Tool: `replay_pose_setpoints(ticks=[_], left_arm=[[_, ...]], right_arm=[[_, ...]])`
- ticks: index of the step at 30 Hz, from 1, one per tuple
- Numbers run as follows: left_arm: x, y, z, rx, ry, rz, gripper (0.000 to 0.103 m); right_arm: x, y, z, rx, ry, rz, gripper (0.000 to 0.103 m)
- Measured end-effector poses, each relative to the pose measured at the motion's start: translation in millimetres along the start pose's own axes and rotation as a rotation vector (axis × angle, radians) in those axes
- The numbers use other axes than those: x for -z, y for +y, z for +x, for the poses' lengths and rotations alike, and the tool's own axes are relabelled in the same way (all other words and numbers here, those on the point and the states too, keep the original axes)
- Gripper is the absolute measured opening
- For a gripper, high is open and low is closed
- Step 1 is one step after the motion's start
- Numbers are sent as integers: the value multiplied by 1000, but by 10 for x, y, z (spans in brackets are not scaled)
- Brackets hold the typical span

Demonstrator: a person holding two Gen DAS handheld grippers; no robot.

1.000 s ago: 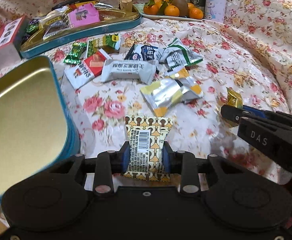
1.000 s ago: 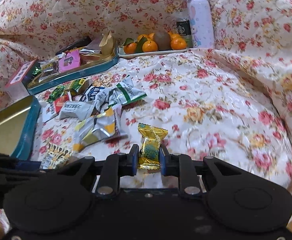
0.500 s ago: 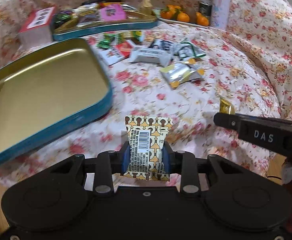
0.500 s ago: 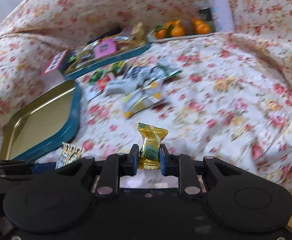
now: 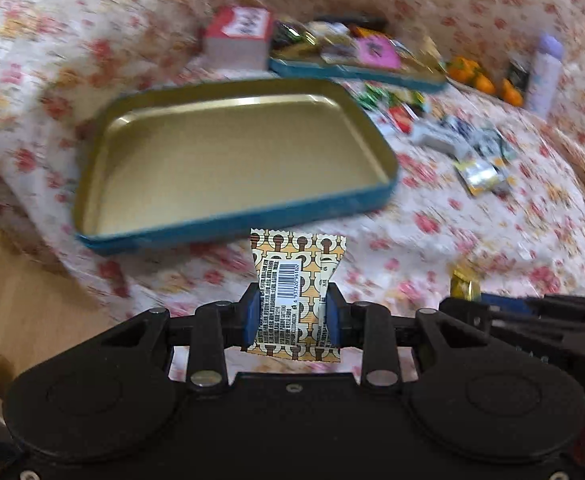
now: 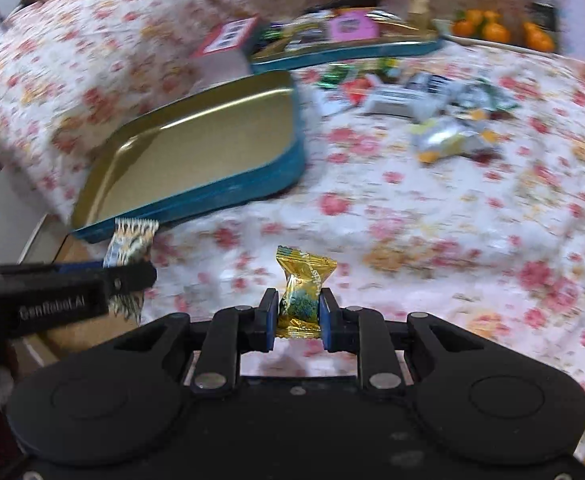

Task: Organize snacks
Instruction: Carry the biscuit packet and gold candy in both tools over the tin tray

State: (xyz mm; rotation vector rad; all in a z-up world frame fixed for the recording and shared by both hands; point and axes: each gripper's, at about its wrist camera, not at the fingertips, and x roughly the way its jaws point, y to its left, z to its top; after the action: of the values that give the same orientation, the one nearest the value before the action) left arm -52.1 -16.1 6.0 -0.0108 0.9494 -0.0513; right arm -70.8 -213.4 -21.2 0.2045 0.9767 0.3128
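Left gripper clamps patterned snack packet, empty tin tray ahead; right gripper pinches gold candy.

A glossy gold metal tin is seen on soft floral cloth. Shiny foil wraps the gold candy; matt black plastic forms the grippers.

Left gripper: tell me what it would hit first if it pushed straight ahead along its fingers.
Probably the near blue wall of the empty gold tin, just beyond the patterned snack held in the left gripper. Depth is unclear; it might meet the floral cloth before the tin.
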Motion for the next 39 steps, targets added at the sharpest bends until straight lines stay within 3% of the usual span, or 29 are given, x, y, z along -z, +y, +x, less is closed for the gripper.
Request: replay_pose_setpoints(ticks=[6,12,17,27,39], left_arm=[[-354,304,-226,-50,-114,4,41],[-785,590,-104,-102,-171,-38,41],[-910,837,107,-114,-133,-100,41],[-791,1066,361,-97,-51,-155,41],[-740,1069,541,-121,7,-156,42]], right_arm=[[-219,341,8,-54,-33,-50,22],[-520,552,12,-54,-85,-90,22],[-717,655,51,-37,-129,-111,23],[-990,888,367,18,-168,-144,23],[-1048,1156,842,32,-120,-189,23]])
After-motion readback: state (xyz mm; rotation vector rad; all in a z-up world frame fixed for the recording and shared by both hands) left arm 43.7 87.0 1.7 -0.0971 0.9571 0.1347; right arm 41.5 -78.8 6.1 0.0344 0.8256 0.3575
